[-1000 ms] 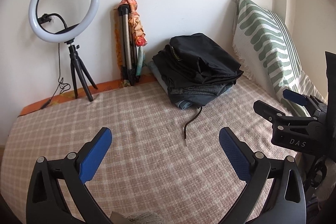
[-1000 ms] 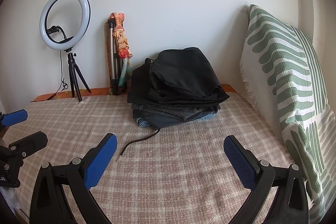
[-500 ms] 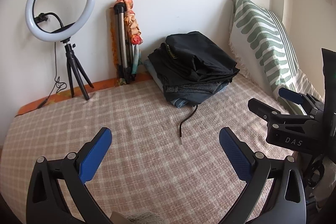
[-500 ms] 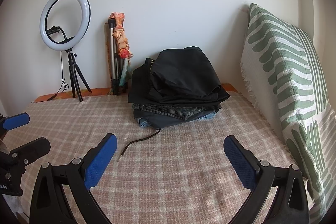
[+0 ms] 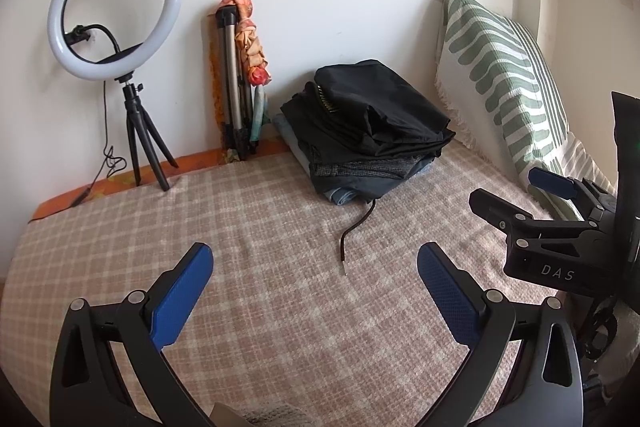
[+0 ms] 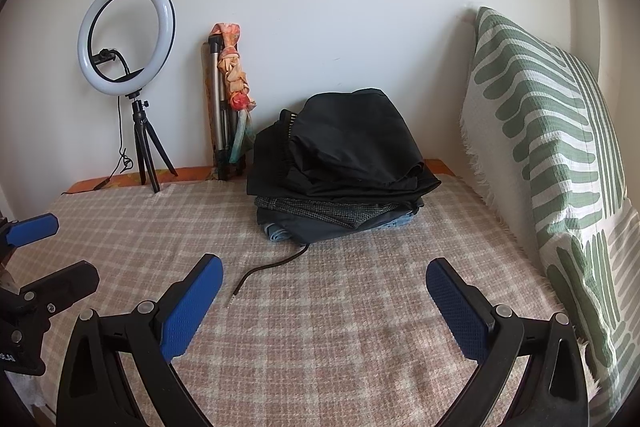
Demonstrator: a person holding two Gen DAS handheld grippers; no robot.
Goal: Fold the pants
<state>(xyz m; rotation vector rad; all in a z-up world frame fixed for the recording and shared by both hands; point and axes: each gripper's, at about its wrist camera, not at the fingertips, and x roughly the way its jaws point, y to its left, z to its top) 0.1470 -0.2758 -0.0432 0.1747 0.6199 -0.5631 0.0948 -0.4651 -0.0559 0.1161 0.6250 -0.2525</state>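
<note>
folded pants stack [image 6: 340, 175] (mostly black), against wall

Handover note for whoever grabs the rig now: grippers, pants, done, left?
Left gripper: open, empty, above the checked bedspread.
Right gripper: open, empty, beside it.
Pants: stack of dark folded clothes at the wall end, between the leaning tripod and the striped pillow; a black drawcord trails from its base toward the grippers.
Done: nothing laid out in front.
Left: take a pair off the stack, spread it, fold it.

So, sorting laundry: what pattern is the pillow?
Green stripes on white pillow; right wrist view shows it best.
</note>
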